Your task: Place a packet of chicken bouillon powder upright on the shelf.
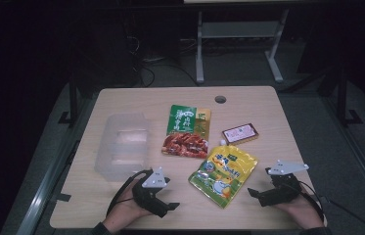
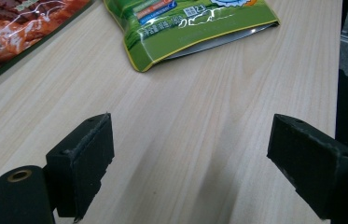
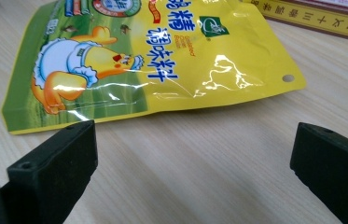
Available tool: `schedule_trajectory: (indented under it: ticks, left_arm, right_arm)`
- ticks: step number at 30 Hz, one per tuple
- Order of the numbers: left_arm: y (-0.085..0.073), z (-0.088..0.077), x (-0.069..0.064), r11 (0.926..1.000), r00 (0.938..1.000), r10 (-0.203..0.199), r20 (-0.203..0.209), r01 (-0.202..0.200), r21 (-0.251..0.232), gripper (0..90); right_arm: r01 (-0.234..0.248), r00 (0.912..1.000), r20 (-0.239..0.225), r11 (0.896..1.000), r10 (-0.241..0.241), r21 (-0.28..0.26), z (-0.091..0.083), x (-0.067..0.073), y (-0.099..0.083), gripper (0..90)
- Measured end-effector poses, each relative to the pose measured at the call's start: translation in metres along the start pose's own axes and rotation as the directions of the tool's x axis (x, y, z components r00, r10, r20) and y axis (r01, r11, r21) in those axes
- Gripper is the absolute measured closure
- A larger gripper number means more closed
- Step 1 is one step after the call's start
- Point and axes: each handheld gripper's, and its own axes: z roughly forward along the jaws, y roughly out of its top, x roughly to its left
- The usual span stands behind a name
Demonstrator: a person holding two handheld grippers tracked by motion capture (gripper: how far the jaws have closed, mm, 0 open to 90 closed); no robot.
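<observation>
Yellow pouch [image 1: 223, 175] flat, long axis diagonal, spout far-left; both grippers' fingers wide apart, empty.

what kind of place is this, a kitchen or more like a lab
Most likely a lab or workshop set up for recording, not a kitchen. A plain wooden table with a cable hole stands in a dark room, cables trail on the floor behind it, and a metal frame stands there too.
</observation>
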Motion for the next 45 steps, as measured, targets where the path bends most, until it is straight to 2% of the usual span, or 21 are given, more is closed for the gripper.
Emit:
schedule_trajectory:
  ticks: [5, 12, 13, 14, 15, 16, 17, 19, 20, 22, 23, 25, 28, 30, 31, 34, 38, 45]
  left_arm:
    - [-0.001, -0.005, -0.001, 0.9998, 0.9998, -0.018, -0.012, 0.018, -0.012, 14.3]
    - [-0.003, -0.008, -0.004, 0.9996, 0.9996, -0.024, -0.018, 0.024, -0.013, 14.3]
    - [-0.003, -0.008, -0.004, 0.9996, 0.9996, -0.024, -0.018, 0.024, -0.013, 14.3]
    - [-0.003, -0.008, -0.005, 0.9996, 0.9996, -0.024, -0.018, 0.023, -0.014, 14.3]
    - [-0.003, -0.008, -0.005, 0.9995, 0.9995, -0.026, -0.017, 0.025, -0.02, 14.3]
    - [-0.003, -0.008, -0.005, 0.9993, 0.9995, -0.03, -0.014, 0.03, -0.024, 14.3]
    - [-0.003, -0.009, -0.004, 0.9993, 0.9995, -0.029, -0.011, 0.029, -0.023, 14.3]
    - [-0.003, -0.009, -0.004, 0.9987, 0.999, -0.043, -0.013, 0.042, -0.027, 14.3]
    - [-0.003, -0.009, -0.004, 0.9987, 0.999, -0.043, -0.014, 0.042, -0.029, 14.3]
    - [-0.003, -0.009, -0.003, 0.9984, 0.9989, -0.044, -0.017, 0.043, -0.037, 14.4]
    - [-0.002, -0.009, -0.004, 0.9985, 0.999, -0.042, -0.018, 0.041, -0.036, 14.5]
    - [-0.002, -0.009, -0.004, 0.9986, 0.9991, -0.036, -0.023, 0.036, -0.038, 14.5]
    - [-0.003, -0.01, -0.006, 0.9983, 0.9989, -0.042, -0.02, 0.041, -0.04, 14.5]
    - [-0.003, -0.01, -0.006, 0.9984, 0.999, -0.039, -0.02, 0.038, -0.042, 14.5]
    - [-0.004, -0.01, -0.006, 0.9986, 0.9991, -0.034, -0.024, 0.033, -0.042, 14.5]
    - [-0.006, -0.01, -0.007, 0.9979, 0.9986, -0.047, -0.025, 0.046, -0.045, 14.5]
    - [-0.009, -0.01, -0.008, 0.9982, 0.9985, -0.048, -0.026, 0.047, -0.038, 14.5]
    - [-0.01, -0.01, -0.01, 0.9974, 0.9979, -0.06, -0.027, 0.058, -0.041, 14.5]
  right_arm:
    - [-0.003, 0.9997, -0.026, 1.0, 0.003, -0.001, -0.001, 0.0, 0.004, 7.0]
    - [-0.015, 0.9978, -0.065, 1.0, 0.015, 0.0, -0.002, -0.002, 0.018, 28.0]
    - [-0.015, 0.9978, -0.065, 1.0, 0.015, 0.0, -0.002, -0.002, 0.018, 28.0]
    - [-0.018, 0.9972, -0.073, 1.0, 0.018, 0.0, -0.001, -0.002, 0.021, 31.8]
    - [-0.013, 0.9969, -0.078, 1.0, 0.012, -0.003, 0.001, -0.003, 0.027, 41.4]
    - [-0.011, 0.9966, -0.081, 1.0, 0.01, -0.002, 0.002, -0.003, 0.029, 45.7]
    - [-0.011, 0.9966, -0.081, 1.0, 0.01, -0.002, 0.002, -0.003, 0.029, 45.7]
    - [-0.003, 0.9964, -0.085, 1.0, 0.003, 0.003, 0.006, -0.002, 0.036, 58.6]
    - [-0.003, 0.9964, -0.085, 1.0, 0.003, 0.003, 0.006, -0.002, 0.036, 58.6]
    - [0.003, 0.9959, -0.09, 1.0, -0.002, 0.002, 0.008, -0.002, 0.041, 65.3]
    - [0.013, 0.9962, -0.086, 1.0, -0.013, 0.001, 0.01, -0.003, 0.045, 72.6]
    - [0.015, 0.9962, -0.086, 1.0, -0.015, -0.002, 0.011, -0.004, 0.048, 75.0]
    - [0.024, 0.9963, -0.082, 1.0, -0.024, -0.002, 0.017, -0.008, 0.056, 85.9]
    - [0.026, 0.9965, -0.08, 1.0, -0.026, 0.0, 0.02, -0.009, 0.058, 87.6]
    - [0.038, 0.9973, -0.063, 0.999, -0.038, 0.011, 0.024, -0.011, 0.063, 89.1]
    - [0.046, 0.9976, -0.052, 0.999, -0.045, 0.015, 0.03, -0.015, 0.069, 89.7]
    - [0.034, 0.9989, -0.034, 0.999, -0.033, 0.018, 0.037, -0.022, 0.076, 89.8]
    - [0.013, 0.9999, 0.004, 1.0, -0.013, 0.008, 0.055, -0.043, 0.087, 89.9]
